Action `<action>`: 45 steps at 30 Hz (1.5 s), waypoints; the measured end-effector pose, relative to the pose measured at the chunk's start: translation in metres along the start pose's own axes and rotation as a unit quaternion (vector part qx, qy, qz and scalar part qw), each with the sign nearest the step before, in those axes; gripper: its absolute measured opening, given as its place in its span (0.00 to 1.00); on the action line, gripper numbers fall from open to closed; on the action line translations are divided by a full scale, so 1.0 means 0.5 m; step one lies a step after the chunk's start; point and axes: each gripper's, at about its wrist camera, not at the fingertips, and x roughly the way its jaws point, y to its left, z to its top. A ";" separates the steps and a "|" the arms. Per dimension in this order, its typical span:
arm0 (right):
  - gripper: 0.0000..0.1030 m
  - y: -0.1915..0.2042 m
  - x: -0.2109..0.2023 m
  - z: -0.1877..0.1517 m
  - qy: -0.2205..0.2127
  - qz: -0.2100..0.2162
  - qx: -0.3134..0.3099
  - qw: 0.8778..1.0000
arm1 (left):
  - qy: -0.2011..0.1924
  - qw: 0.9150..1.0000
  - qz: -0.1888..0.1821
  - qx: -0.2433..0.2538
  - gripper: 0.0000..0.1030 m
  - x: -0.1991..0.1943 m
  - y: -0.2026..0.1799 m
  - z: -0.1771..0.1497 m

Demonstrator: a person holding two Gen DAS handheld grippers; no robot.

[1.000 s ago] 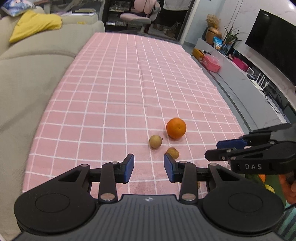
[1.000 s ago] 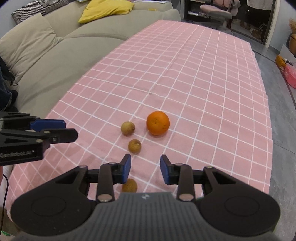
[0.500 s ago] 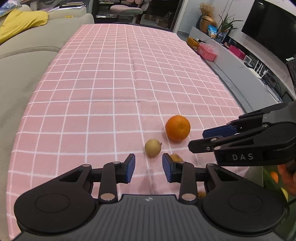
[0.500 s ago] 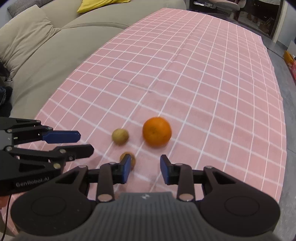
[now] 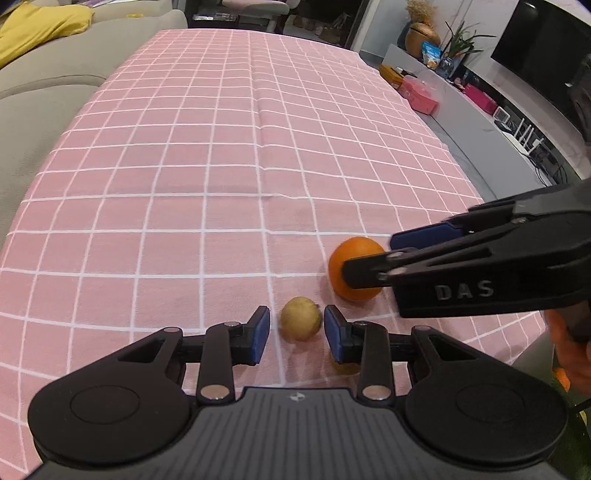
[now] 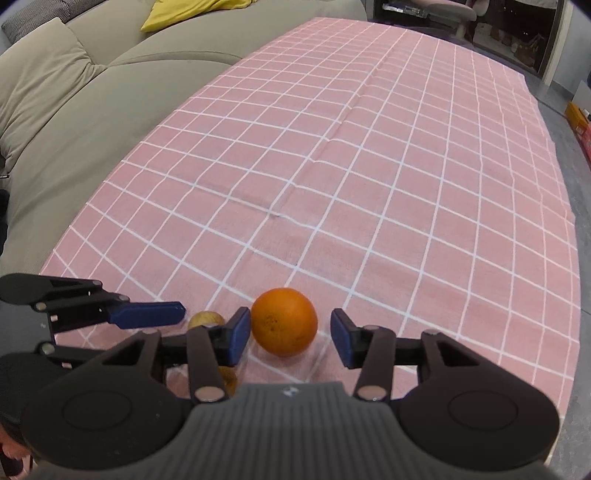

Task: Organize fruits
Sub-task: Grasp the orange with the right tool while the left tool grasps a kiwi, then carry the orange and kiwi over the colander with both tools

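Note:
On the pink checked tablecloth (image 5: 221,166) lie an orange (image 5: 351,258) and a small yellow-brown fruit (image 5: 300,324). My left gripper (image 5: 297,326) straddles the small fruit, with a narrow gap at each blue pad, so it is open. My right gripper (image 6: 290,330) has the orange (image 6: 284,321) between its jaws, which are opening; the right pad stands clear of it. In the left wrist view the right gripper (image 5: 369,258) reaches in from the right over the orange. Another small brown fruit (image 6: 229,380) is mostly hidden under the right gripper's left finger.
A grey sofa (image 5: 44,92) with a yellow cushion (image 5: 33,29) runs along the table's left side. The cloth's right edge drops to the floor, beside a low bench (image 5: 480,125) holding a pink box (image 5: 421,96). A person's hand (image 5: 569,354) shows at the right.
Both grippers have moved forward and down to the fruits. The left now brackets the small fruit; the right jaws have widened around the orange.

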 end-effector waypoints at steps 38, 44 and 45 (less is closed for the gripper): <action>0.39 0.043 -0.240 -0.104 -0.075 -0.026 0.041 0.996 | -0.049 0.999 -0.002 -0.018 0.29 -0.165 -0.075 -0.016; 0.39 0.051 -0.333 -0.164 -0.104 -0.044 0.043 0.993 | -0.073 0.997 -0.015 0.004 0.29 -0.223 -0.125 -0.017; 0.39 0.051 -0.347 -0.175 -0.108 -0.048 0.042 0.992 | -0.074 0.997 -0.018 0.007 0.29 -0.230 -0.135 -0.019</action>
